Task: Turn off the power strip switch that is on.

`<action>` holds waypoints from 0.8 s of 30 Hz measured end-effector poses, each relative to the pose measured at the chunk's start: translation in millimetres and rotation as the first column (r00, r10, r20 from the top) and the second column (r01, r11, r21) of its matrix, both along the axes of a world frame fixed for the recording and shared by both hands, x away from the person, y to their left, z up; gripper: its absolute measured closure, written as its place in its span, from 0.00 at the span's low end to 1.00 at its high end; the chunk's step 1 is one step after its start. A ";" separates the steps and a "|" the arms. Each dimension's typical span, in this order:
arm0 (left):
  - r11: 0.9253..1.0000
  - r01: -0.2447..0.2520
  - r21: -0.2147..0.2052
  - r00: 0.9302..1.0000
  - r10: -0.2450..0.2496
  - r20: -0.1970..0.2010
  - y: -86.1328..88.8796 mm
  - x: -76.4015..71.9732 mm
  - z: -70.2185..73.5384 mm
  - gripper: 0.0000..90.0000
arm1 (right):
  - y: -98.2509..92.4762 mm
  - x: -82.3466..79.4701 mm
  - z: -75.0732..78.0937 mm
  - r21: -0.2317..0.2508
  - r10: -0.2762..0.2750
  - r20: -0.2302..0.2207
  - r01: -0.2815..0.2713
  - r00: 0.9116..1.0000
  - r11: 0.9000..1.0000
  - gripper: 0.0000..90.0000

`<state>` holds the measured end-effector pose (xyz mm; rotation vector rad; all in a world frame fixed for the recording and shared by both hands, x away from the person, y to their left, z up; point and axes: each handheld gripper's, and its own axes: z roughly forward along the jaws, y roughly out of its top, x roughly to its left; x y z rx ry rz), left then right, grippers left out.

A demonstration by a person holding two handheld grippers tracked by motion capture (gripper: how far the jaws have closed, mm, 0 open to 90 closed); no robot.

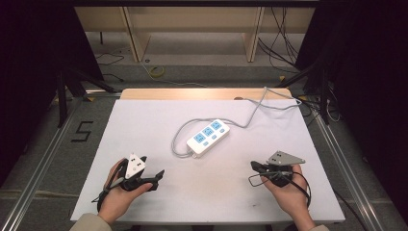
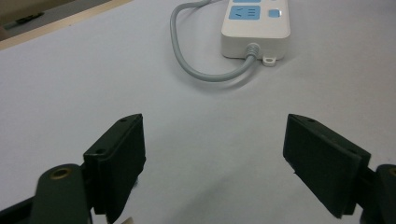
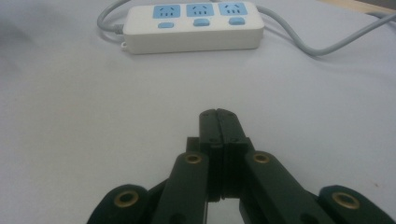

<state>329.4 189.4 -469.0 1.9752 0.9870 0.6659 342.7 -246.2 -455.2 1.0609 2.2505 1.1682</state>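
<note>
Power strip (image 1: 208,137) lying mid-table on white sheet (image 1: 144,125), well apart from both grippers (ahead of each, untouched). Left gripper (image 2: 212,154) being held with jaws spread wide, nothing between. Right gripper (image 3: 218,122) being held with jaws pressed together, empty. Strip's far end being cut off in left gripper view; its grey cable (image 1: 260,108) is running off table's far edge.

Overhead light falls evenly on the white table (image 1: 211,192), which reads bright in the high view, while the surroundings at both sides drop to near black and the frame is soft and slightly grainy. In the left gripper view the near jaws are sharp and the power strip (image 2: 256,25) is mildly soft, with faint shadows under the jaws. The right gripper view is dimmer and greyer, blurred at the close jaws.
</note>
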 end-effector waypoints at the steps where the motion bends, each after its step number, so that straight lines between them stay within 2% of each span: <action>1: 1.000 0.000 0.001 1.000 0.000 0.000 0.1 0.0 0.0 0.23 | 1.4 1.0 0.4 0.000 0.001 0.001 -0.001 1.000 1.000 1.00; 24: 1.000 0.001 0.007 1.000 -0.001 -0.005 -0.1 0.3 -0.4 0.23 | 17.6 17.5 0.8 -0.002 0.024 -0.016 -0.024 1.000 1.000 1.00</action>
